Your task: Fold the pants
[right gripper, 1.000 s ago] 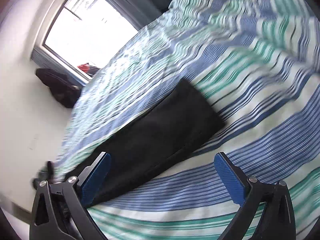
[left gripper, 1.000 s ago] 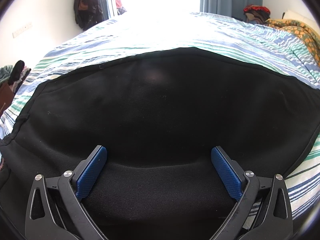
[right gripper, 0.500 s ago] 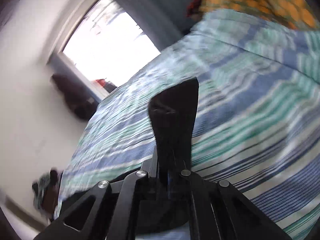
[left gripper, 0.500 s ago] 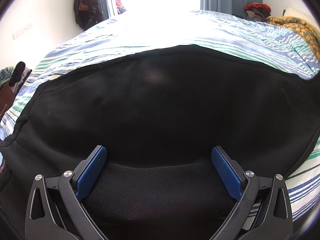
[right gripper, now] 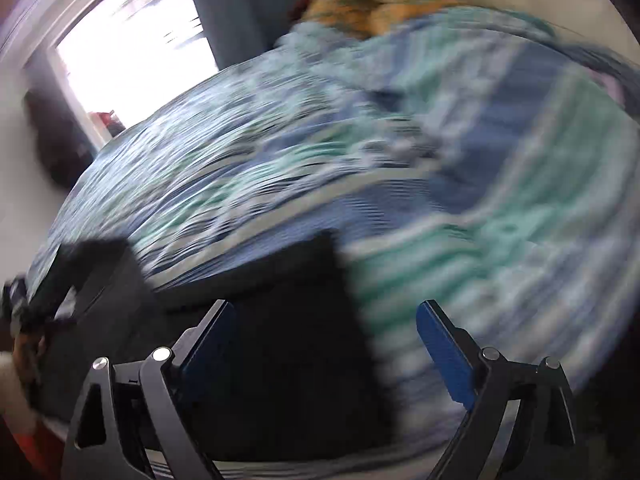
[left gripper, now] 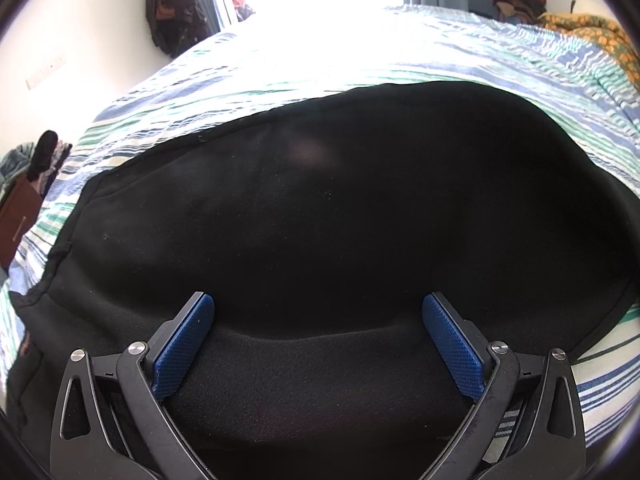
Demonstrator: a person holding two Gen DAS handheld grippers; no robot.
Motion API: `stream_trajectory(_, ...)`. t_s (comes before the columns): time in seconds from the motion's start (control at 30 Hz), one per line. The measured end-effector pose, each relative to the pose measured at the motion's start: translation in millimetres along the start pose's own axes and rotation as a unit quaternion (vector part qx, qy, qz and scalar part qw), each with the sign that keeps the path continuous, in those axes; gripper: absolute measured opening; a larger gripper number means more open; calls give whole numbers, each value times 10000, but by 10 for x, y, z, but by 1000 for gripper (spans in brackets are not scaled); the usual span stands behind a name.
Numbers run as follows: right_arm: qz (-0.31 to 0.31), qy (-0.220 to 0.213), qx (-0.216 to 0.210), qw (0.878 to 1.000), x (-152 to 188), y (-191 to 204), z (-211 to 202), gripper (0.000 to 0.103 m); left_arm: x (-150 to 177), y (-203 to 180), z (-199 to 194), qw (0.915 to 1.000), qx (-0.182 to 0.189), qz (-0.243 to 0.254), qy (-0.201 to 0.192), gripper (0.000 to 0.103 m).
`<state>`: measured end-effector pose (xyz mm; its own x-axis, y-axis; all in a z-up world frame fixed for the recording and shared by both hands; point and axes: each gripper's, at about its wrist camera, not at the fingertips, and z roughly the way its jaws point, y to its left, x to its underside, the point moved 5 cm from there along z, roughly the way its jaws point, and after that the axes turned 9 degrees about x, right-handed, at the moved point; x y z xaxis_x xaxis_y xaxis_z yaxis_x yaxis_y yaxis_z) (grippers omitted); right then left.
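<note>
Black pants (left gripper: 340, 216) lie spread flat on a bed (left gripper: 460, 52) covered in blue, green and white stripes. The left claw (left gripper: 318, 336) hovers low over the near edge of the pants, its blue pads (left gripper: 184, 344) spread wide with nothing pinched. In the blurred right view, the right claw (right gripper: 322, 344) has just been opening and stands spread over a folded end of the pants (right gripper: 296, 320), gripping nothing. A bright window (right gripper: 132, 48) is behind.
</note>
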<state>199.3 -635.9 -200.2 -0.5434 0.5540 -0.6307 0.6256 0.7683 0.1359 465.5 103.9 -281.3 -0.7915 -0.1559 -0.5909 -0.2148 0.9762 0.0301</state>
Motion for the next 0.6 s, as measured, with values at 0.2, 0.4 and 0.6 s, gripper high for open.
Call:
stream_trajectory(0.2, 439, -689, -28, 9967, -159, 132, -603, 94, 73, -228, -548, 9993, -44, 368, 103, 102)
stream_trajectory(0.4, -1134, -464, -1080, 9866, 519, 1930, -825, 94, 773, -482, -1267, 9911, 572, 1199, -129, 102)
stream_trajectory(0.6, -2901, -111, -1876, 9384, 1899, 3397, -873, 94, 1286, -137, -1407, 9964, 538, 659, -39, 102)
